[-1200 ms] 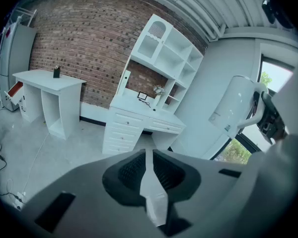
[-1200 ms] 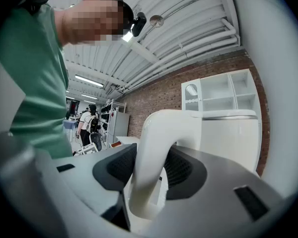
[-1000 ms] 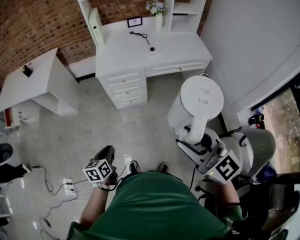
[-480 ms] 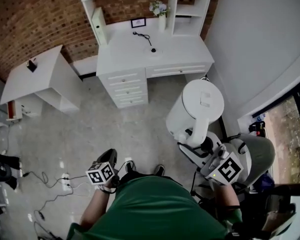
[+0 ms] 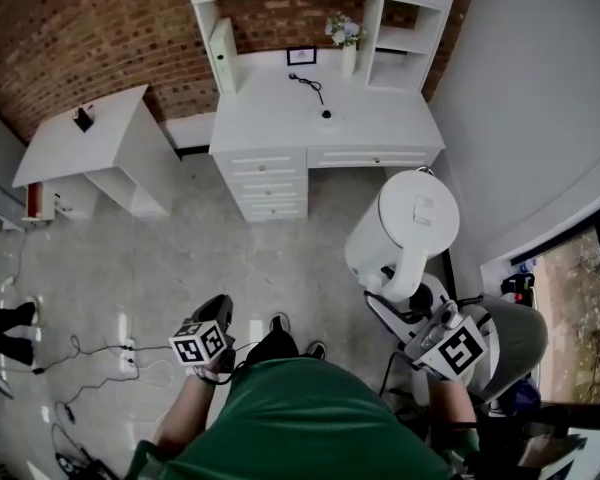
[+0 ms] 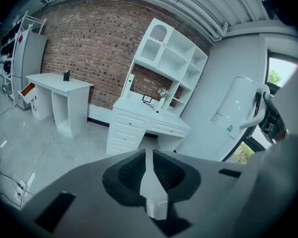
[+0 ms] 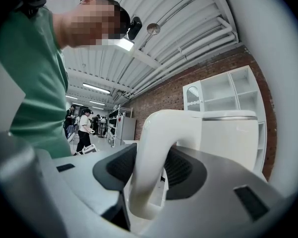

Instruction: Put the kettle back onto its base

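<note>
A white electric kettle (image 5: 408, 218) hangs in the air in front of the person, and my right gripper (image 5: 411, 294) is shut on its curved handle (image 7: 154, 148). The kettle's body (image 7: 229, 138) fills the space behind the jaws in the right gripper view. The base (image 5: 327, 117) is a small round disc with a dark centre and a black cord, lying on the white desk (image 5: 280, 108) against the brick wall. My left gripper (image 5: 217, 309) is held low at the person's left, shut with nothing in it (image 6: 145, 155). The kettle (image 6: 237, 114) shows at the right of the left gripper view.
A hutch with shelves (image 5: 400, 8), a small frame and a flower vase (image 5: 346, 46) stands on the desk. A white side table (image 5: 80, 153) stands at left. A power strip and cables (image 5: 128, 353) lie on the floor. A grey chair (image 5: 515, 318) is at right.
The person has stepped on towards the desk, so it sits further right in the head view. Both grippers moved along with the person. The kettle stays gripped by its handle.
</note>
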Motion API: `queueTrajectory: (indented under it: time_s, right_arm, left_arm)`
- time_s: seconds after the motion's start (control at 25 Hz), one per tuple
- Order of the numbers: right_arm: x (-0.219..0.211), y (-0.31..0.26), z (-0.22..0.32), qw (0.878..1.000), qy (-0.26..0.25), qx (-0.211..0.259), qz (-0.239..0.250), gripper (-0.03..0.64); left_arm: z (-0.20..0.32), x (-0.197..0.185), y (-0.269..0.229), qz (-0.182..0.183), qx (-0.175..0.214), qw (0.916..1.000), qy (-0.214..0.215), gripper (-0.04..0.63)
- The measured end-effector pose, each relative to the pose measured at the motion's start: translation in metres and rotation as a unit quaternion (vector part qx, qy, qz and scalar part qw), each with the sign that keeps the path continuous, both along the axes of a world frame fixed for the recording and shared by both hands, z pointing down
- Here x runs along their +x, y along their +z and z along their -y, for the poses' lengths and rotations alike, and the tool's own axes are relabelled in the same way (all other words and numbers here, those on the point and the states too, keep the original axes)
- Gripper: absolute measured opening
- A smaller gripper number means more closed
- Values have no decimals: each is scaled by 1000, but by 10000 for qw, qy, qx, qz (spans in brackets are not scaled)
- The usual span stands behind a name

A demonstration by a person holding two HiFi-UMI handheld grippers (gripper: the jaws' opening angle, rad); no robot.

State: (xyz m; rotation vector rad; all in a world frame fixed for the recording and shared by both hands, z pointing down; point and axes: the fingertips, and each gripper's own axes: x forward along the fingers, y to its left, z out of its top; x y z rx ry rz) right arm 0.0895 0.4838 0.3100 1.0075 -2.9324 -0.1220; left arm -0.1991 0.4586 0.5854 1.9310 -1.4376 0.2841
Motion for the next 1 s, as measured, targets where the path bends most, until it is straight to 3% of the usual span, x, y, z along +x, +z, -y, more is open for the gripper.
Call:
queueTrajectory:
  time_s: [0.2, 0.4, 0.52, 0.72, 1.0]
  right_arm:
    - [-1, 6, 27, 9999, 7, -68, -83, 179]
    - [-8, 8, 66, 9998, 135, -85, -98, 179]
    - [-15, 7, 94, 9996, 228, -82, -139, 179]
    - [-30, 6, 148, 9988, 433, -95, -192, 179]
    - [-50, 1, 225, 9971, 719, -179, -181, 179]
  left_arm:
    - [46, -2, -16, 200, 333, 9992, 35, 57]
    - [117, -27, -60, 525, 1049, 9931, 21, 57]
    - [166, -48, -98, 810, 1653, 9829, -3, 57]
    - [245, -70, -154, 1251, 2569, 9583, 13, 58]
    - [368, -70, -199, 1048, 3064, 9455, 347, 57]
